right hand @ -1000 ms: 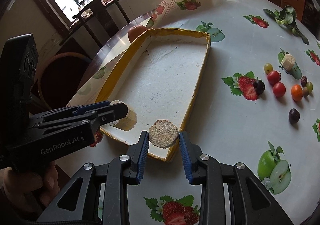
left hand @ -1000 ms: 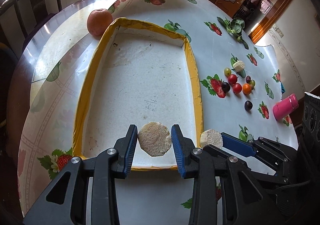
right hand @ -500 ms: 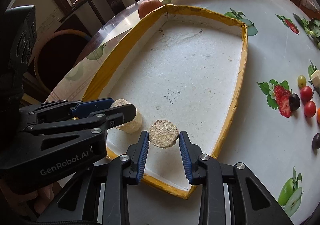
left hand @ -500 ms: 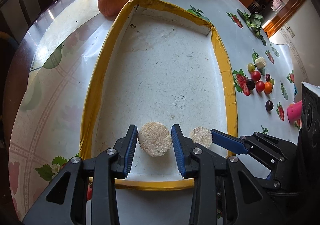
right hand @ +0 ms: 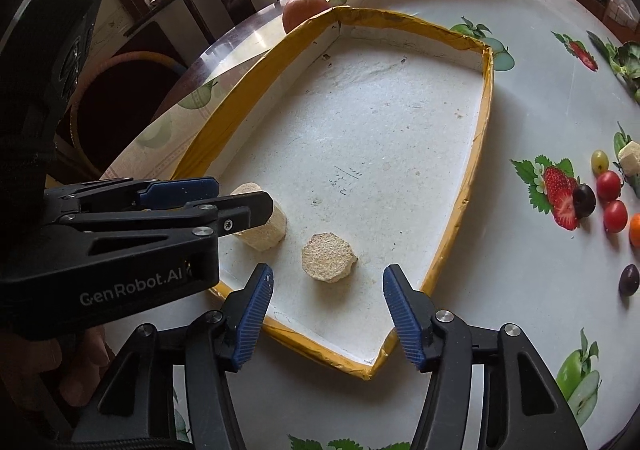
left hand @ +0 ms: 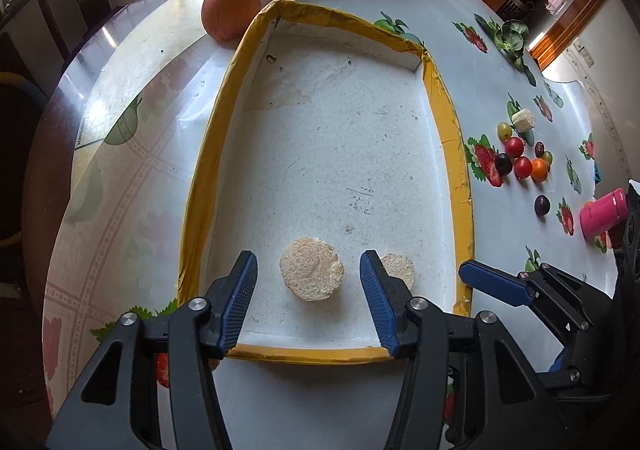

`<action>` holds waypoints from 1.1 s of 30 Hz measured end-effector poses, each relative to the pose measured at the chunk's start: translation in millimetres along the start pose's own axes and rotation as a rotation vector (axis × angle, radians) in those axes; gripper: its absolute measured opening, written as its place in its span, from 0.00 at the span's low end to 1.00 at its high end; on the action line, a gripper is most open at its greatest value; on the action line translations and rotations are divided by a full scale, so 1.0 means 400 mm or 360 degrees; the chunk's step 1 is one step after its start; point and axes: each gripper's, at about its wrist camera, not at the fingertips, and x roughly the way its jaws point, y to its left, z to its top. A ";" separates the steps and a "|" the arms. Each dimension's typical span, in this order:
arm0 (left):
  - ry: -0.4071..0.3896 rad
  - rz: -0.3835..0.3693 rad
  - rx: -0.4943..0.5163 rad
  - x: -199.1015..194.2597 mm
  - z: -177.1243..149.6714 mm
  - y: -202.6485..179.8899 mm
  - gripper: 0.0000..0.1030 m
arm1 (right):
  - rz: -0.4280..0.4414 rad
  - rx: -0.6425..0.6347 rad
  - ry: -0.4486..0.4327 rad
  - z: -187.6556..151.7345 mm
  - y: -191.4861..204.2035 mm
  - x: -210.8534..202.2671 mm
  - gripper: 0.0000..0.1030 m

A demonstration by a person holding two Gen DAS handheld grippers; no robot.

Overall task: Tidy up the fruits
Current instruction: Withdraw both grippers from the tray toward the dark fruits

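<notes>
Lower centre of both views: two pale fruit slices (left hand: pixel 311 274) (right hand: pixel 329 257) lie in the near end of the yellow-rimmed tray (left hand: pixel 208 154). Left tongs (left hand: pixel 308 298) and right tongs (right hand: pixel 328 310) have just opened, blue pads apart and clear of the slices. At the right, small round fruits (left hand: pixel 520 162) wait on the bench (left hand: pixel 520 250); an apple (left hand: pixel 231 10) sits upper left, outside the tray. Most sorting seems left.

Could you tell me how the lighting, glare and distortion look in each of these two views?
Left wrist: fisheye bows the yellow-rimmed tray; window glare streaks the bare tabletop beside the apple. Right wrist: bright windows behind, dark vignetted corners, both sharp.
</notes>
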 end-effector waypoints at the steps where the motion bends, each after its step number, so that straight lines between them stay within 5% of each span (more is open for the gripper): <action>1: -0.0009 0.0001 -0.0002 -0.008 -0.003 -0.001 0.55 | -0.0001 0.0011 -0.0013 -0.006 -0.006 -0.014 0.58; 33: -0.0004 -0.0229 0.0351 -0.024 -0.017 -0.370 0.55 | -0.0200 0.0550 -0.0195 -0.255 -0.348 -0.246 0.58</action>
